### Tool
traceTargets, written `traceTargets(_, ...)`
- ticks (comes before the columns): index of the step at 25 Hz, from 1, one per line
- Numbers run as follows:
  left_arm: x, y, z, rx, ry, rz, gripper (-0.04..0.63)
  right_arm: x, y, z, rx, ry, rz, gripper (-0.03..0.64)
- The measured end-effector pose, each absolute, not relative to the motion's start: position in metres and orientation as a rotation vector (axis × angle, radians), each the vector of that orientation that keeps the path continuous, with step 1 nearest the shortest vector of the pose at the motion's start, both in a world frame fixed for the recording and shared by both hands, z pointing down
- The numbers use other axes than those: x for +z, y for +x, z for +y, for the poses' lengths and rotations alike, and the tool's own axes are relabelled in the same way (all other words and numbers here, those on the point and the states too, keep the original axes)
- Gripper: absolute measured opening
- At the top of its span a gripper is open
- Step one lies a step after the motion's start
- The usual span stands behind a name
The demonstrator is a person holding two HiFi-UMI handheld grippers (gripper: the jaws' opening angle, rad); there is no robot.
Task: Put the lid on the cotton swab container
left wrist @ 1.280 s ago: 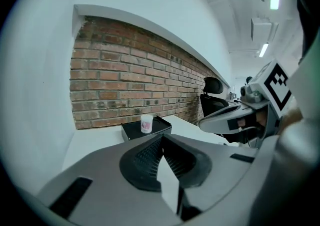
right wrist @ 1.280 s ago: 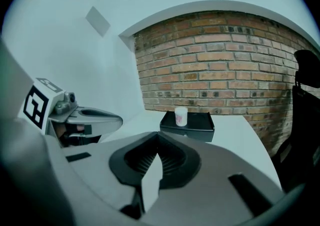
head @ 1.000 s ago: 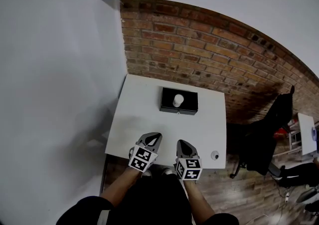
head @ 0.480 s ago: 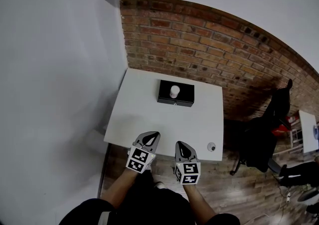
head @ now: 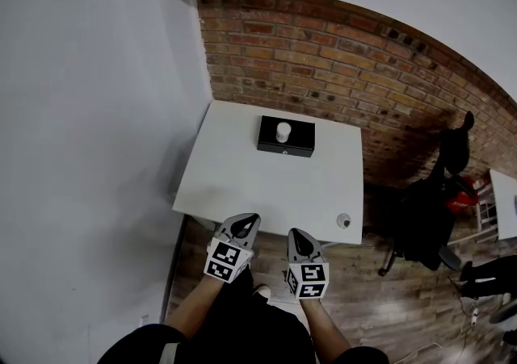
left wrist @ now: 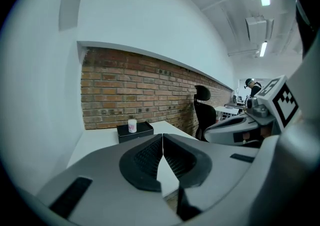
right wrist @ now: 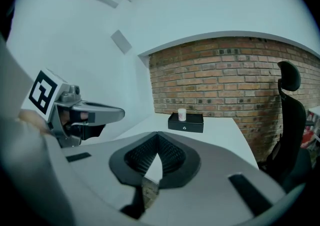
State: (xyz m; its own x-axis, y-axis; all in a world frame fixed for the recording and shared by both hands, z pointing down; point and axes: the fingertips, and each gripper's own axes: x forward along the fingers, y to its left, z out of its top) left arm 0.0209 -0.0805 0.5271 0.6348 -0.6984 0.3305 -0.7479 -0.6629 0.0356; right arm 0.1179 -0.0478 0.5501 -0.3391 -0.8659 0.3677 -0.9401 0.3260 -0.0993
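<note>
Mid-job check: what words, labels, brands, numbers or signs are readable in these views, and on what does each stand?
No text can be read in any view.
Small white cylindrical container: a pink patch on its side, too small to read.
Flat black box under it: a small pale round mark on its front, too small to read.
Black-and-white marker cubes: square patterns only, no letters or numbers.

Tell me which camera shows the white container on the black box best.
The left gripper view: the white container stands side-on on the black box, its pinkish label visible. The right gripper view shows it side-on too, but plainer. The head view sees it from above, tiny.
</note>
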Motion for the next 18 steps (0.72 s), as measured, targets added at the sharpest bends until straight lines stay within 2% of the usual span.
traceTargets(18, 0.529, 0.018, -0.022, 0.436, 2.658, -1.231, 0.015, 0.557, 0.111, 0.003, 0.451, 1.566, -2.375, 0.021)
